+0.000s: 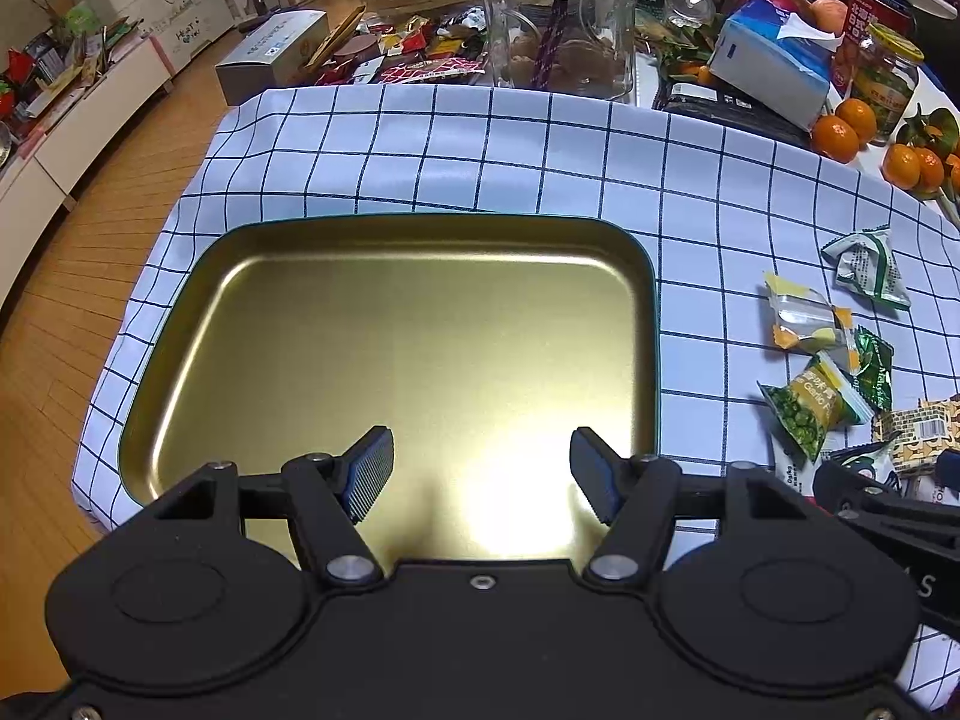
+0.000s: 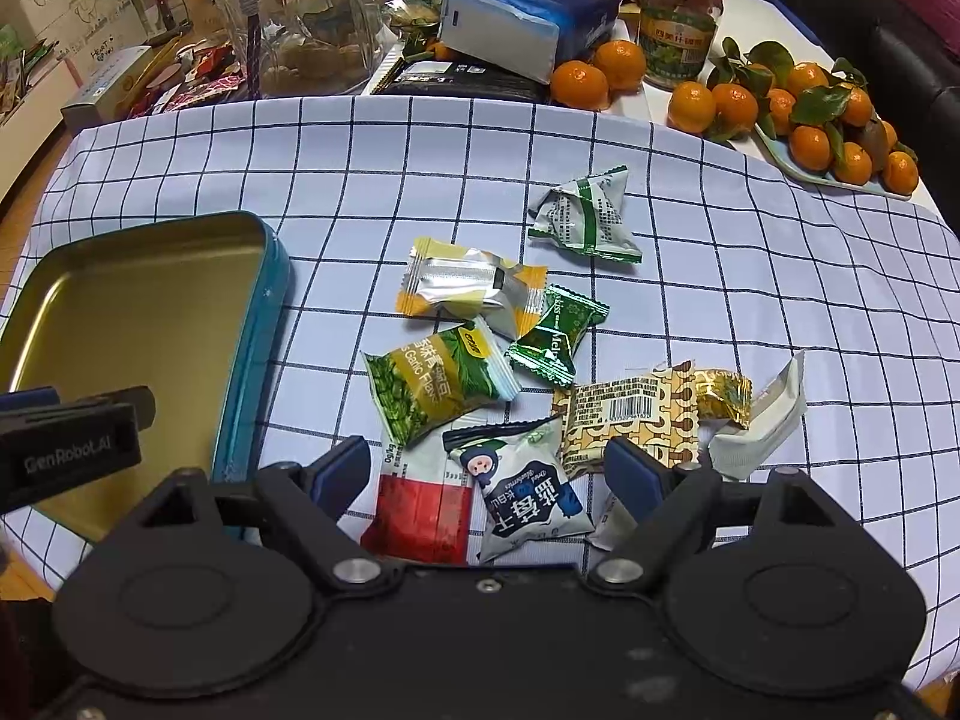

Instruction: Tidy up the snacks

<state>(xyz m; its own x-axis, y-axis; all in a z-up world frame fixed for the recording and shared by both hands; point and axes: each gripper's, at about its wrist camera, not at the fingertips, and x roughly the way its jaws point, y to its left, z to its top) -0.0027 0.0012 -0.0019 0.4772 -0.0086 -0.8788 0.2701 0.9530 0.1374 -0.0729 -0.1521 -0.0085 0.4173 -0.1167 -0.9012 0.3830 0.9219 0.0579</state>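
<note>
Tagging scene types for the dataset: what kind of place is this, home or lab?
Most likely a home living or dining room. A crowded table under a checked tablecloth holds mandarins, a tissue pack and jars, beside a wood floor and low white cabinets.

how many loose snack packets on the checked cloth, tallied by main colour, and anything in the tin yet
Green or green-and-white packets: 3
Yellow or gold packets: 3
White-and-blue packet: 1
Red-and-white packet: 1
White wrapper: 1
In the tin: 0
Total: 9

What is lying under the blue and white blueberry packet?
The blueberry packet overlaps the red and white packet on the checked cloth. Whatever else lies beneath it is covered.
</note>
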